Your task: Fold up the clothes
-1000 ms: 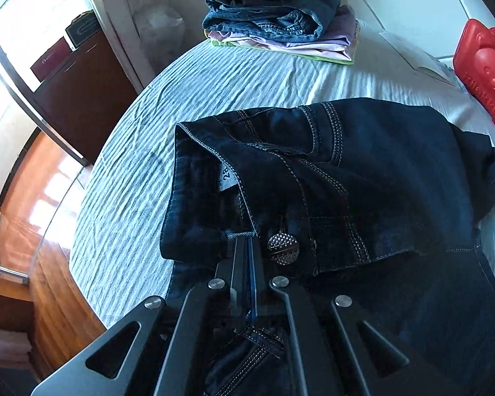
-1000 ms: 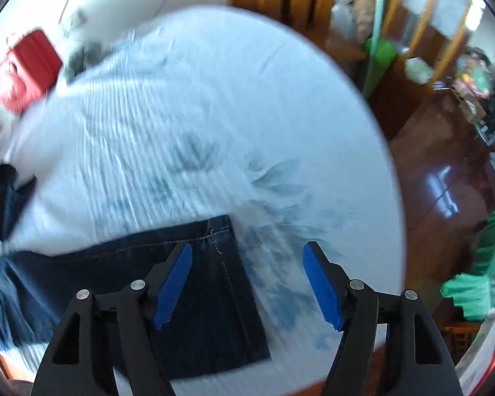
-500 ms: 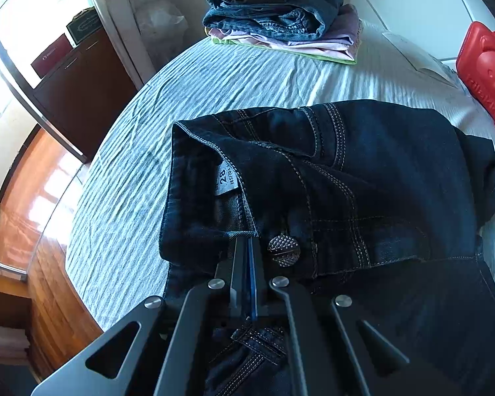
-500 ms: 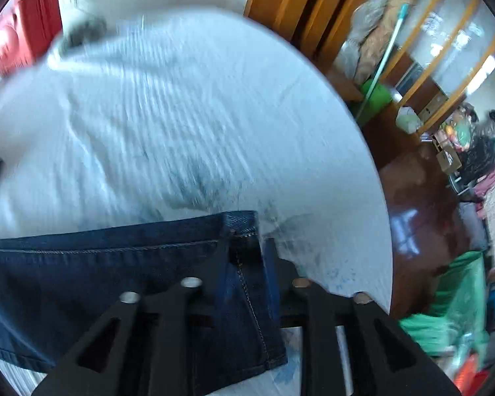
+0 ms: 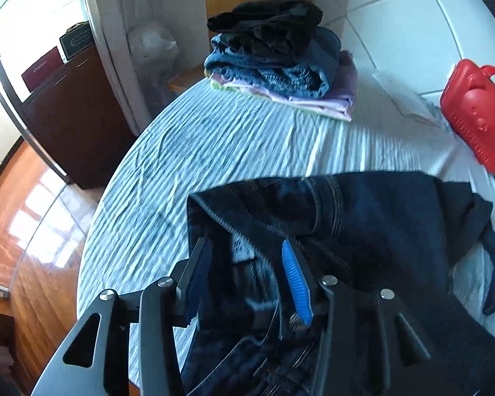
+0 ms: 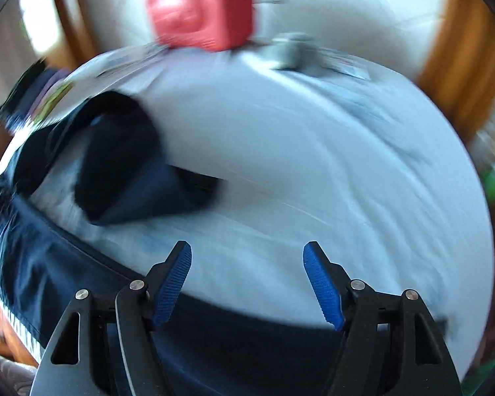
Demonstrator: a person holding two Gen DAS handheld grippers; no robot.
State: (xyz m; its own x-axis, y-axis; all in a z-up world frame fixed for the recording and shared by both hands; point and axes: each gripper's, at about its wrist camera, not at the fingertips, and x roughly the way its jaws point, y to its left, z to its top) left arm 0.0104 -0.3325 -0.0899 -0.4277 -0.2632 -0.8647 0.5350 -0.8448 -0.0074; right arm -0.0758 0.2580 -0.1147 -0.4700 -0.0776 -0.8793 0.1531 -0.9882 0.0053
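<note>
Dark blue jeans (image 5: pixel 379 217) lie on the striped light-blue bed sheet (image 5: pixel 214 138), waistband toward the left wrist camera. My left gripper (image 5: pixel 244 264) is open, its blue pads on either side of the waistband opening, holding nothing. In the blurred right wrist view the jeans (image 6: pixel 115 165) lie at the left, with a leg running across the bottom under the fingers. My right gripper (image 6: pixel 247 264) is open and empty above the sheet (image 6: pixel 313 165).
A stack of folded clothes (image 5: pixel 280 62) sits at the bed's far edge. A red plastic jug (image 5: pixel 478 112) stands at the right by the tiled wall; it also shows in the right wrist view (image 6: pixel 201 10). A dark wooden cabinet (image 5: pixel 72 112) and wooden floor lie left.
Both grippers have opened and let go of the jeans. The left one was shut on the waistband near the button. The right one was shut on a leg hem and has swung left.
</note>
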